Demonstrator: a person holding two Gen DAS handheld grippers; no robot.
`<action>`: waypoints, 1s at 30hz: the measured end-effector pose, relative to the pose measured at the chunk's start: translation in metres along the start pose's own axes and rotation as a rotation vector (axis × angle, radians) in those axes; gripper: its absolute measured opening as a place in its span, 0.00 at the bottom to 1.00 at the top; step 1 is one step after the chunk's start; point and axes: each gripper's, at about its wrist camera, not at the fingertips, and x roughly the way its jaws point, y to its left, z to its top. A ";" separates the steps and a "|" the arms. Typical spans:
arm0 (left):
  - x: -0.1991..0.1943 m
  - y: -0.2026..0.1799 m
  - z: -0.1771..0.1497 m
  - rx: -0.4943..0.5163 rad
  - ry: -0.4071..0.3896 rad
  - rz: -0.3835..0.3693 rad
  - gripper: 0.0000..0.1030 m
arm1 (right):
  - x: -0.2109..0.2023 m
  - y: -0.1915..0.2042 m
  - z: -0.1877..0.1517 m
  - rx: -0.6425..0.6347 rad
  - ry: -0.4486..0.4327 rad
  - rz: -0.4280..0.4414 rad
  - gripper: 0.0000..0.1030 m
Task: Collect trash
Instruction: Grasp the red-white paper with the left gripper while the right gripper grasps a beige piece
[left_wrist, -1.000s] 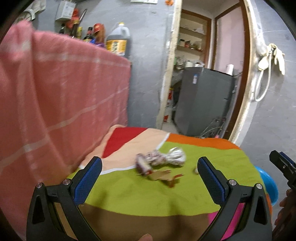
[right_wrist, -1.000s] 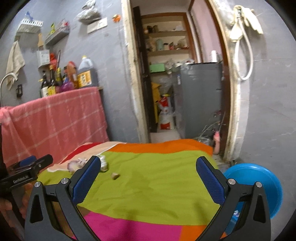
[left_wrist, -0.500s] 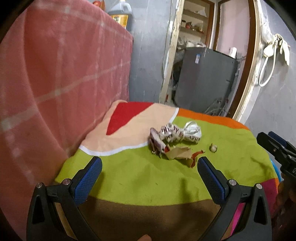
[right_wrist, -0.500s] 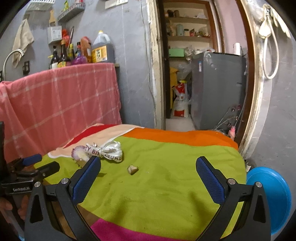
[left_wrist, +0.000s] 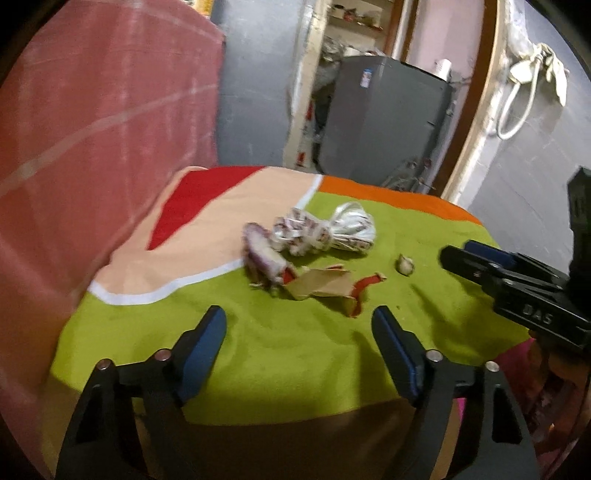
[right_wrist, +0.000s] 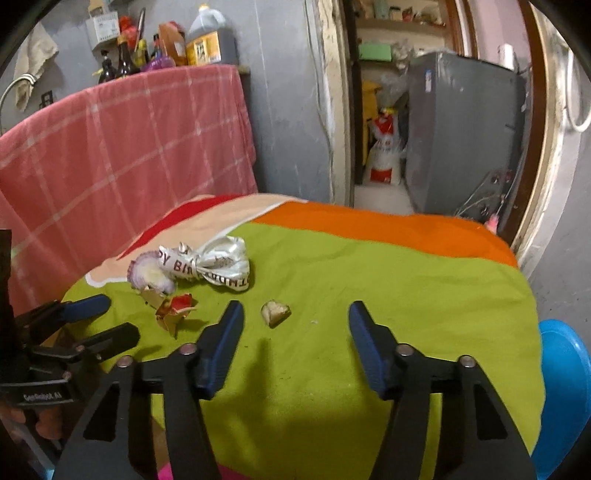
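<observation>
Trash lies on a table under a green, orange and red cloth. A crumpled white printed wrapper sits beside a purple onion piece. Torn brown and red paper lies in front of them. A small pale scrap lies apart to the right. My left gripper hovers short of the paper, jaws closing, nothing between them. My right gripper hovers just short of the pale scrap, jaws closing, with nothing between its fingers.
A pink checked cloth hangs over a counter at the left, with bottles on top. Beyond the table, a doorway shows a grey cabinet. A blue basin stands at the table's right edge.
Both grippers have tilted down and moved closer to the trash. The jaws of both have narrowed from wide open.
</observation>
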 end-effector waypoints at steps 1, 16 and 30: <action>0.003 -0.002 0.001 0.003 0.010 -0.010 0.67 | 0.003 0.001 0.001 -0.002 0.013 0.003 0.51; 0.026 -0.014 0.012 -0.037 0.060 -0.046 0.33 | 0.043 0.003 0.016 -0.011 0.156 0.092 0.31; 0.031 -0.009 0.011 -0.068 0.067 -0.048 0.03 | 0.058 0.009 0.013 -0.028 0.226 0.108 0.29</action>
